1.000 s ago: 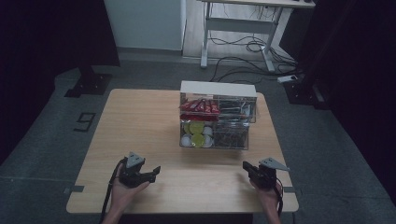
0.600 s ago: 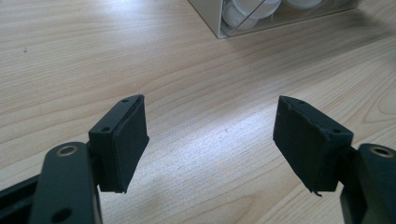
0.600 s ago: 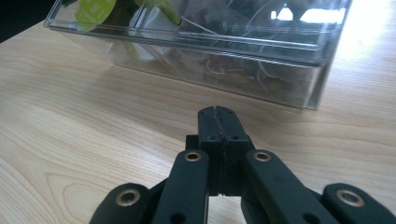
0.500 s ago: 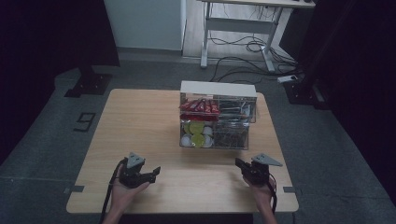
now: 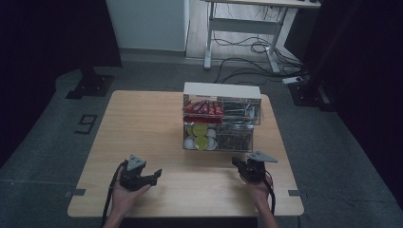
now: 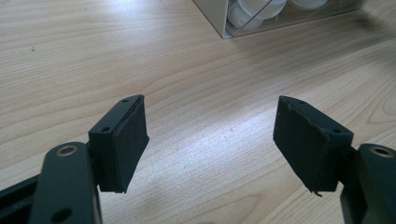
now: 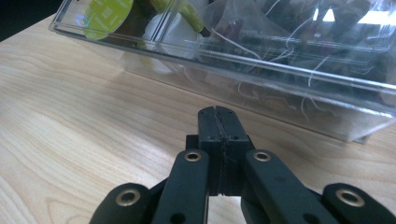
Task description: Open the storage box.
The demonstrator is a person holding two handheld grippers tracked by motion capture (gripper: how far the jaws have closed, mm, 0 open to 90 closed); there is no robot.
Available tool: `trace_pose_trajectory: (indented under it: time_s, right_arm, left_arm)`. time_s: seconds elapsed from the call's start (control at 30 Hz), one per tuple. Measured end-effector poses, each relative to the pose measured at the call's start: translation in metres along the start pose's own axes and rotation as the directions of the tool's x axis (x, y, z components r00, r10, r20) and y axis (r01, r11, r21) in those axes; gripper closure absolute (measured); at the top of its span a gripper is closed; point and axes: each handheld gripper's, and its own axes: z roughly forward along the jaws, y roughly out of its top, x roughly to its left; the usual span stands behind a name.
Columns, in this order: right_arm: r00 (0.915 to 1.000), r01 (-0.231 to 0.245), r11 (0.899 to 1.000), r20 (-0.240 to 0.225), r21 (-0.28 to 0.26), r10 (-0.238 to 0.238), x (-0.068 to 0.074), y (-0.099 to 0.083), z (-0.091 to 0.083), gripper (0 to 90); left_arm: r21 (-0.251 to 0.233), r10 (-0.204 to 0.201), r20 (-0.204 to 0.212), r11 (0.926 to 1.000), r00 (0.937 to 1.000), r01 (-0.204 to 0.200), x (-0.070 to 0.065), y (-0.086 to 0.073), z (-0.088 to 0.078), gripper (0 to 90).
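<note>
The right gripper (image 5: pixel 241 165), jaws pressed together on nothing, points at the clear two-tier organizer (image 5: pixel 222 122) standing just beyond it toward the far side of the wooden table (image 5: pixel 142 123), while the left gripper (image 5: pixel 154 175) holds its jaws wide and empty over bare tabletop

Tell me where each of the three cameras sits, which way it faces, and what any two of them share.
High view: above the person's side, facing forward and down on the table; both hands, left tool, right tool.
Left gripper view: on the left tool, along its open jaws, over bare wood.
Right gripper view: on the right tool, jaws shut, facing the clear organizer.
Shared: all three show the organizer.
</note>
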Motion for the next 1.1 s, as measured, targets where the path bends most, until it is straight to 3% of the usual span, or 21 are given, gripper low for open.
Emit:
trace_pose_trajectory:
  time_s: [0.5,1.1]
  right_arm:
    - [1.0000,0.008,1.000,-0.004,-0.004,-0.008,0.001,0.012,0.012,89.4]
    - [0.9998,0.017,1.000,-0.006,-0.018,-0.017,0.003,0.015,0.005,89.4]
  left_arm:
    - [0.009,-0.003,-0.008,1.0000,1.0000,0.003,0.001,-0.001,0.002,26.1]
    - [-0.015,-0.010,0.001,0.9998,0.9999,0.010,0.001,0.001,-0.004,26.1]
